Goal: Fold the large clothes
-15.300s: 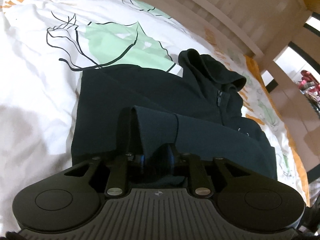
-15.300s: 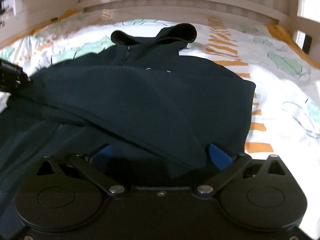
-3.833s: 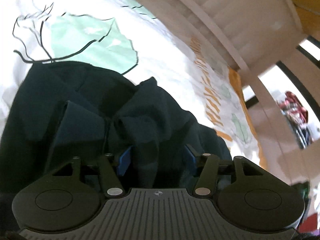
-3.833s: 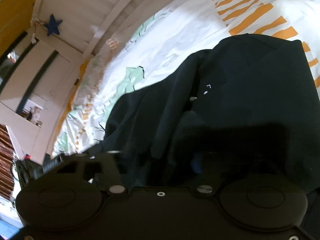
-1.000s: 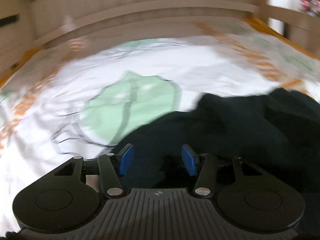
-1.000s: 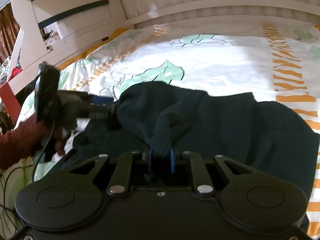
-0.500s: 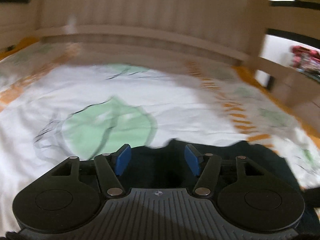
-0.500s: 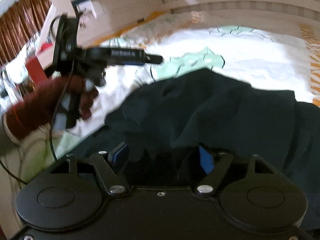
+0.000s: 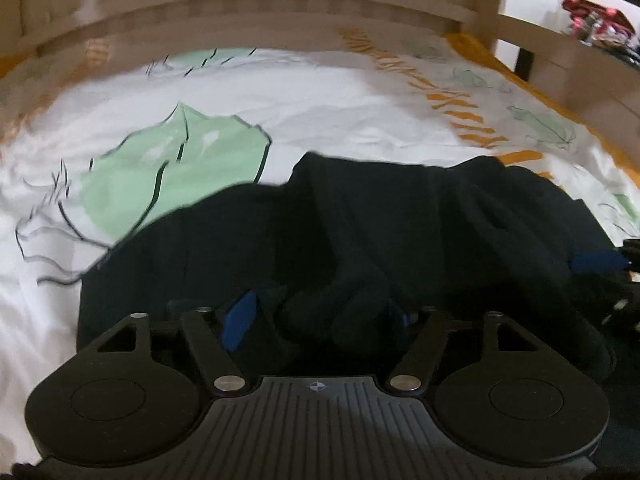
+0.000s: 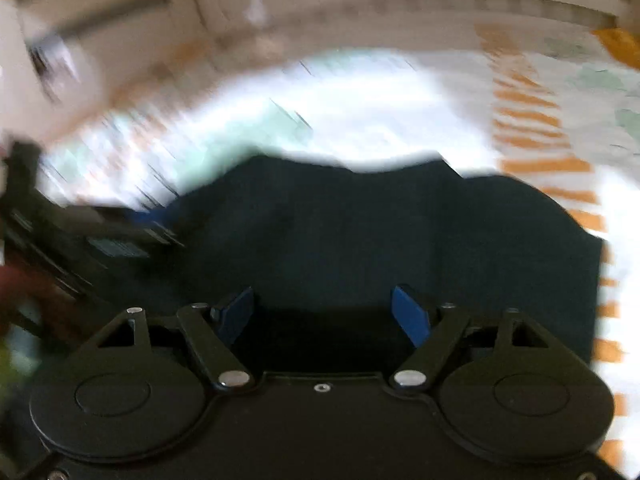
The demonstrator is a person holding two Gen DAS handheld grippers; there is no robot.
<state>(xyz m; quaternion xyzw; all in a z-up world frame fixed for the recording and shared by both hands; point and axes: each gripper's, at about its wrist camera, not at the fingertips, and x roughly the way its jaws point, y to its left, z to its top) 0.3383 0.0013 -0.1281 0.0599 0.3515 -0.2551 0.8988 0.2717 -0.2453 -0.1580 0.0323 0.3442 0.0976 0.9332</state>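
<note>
A: Left wrist view first; dark hoodie (image 9: 400,232) bunched across the middle and lower right of the frame, lying on the printed bedsheet (image 9: 340,120); wooden bed rail (image 9: 240,4) along the top.

B: And the left gripper (image 9: 320,316)?

A: Jaws opening; a thick roll of the cloth sitting between the blue pads (image 9: 240,320), no longer pinched by the look of it; the other tool's blue tip just visible at the right edge.

B: Right wrist view?

A: Blurred; same hoodie (image 10: 380,232) spread over the centre and right, sheet (image 10: 360,112) above it, orange stripes at the right; right gripper (image 10: 324,312) spread wide with jaws apart, only flat cloth beneath, nothing clamped; left tool and a dark red sleeve (image 10: 16,288) at the left edge.

B: Handling?

A: Probably soft, thick, fairly heavy for cloth; limp, so likely to sag and slide off its own fold; not fragile; not slippery against the sheet, judging by the wrinkles.

B: Where to grip?

A: Best at an outer edge, one tool toward each end, pinching through all layers; avoid the loose lump in the middle.
</note>
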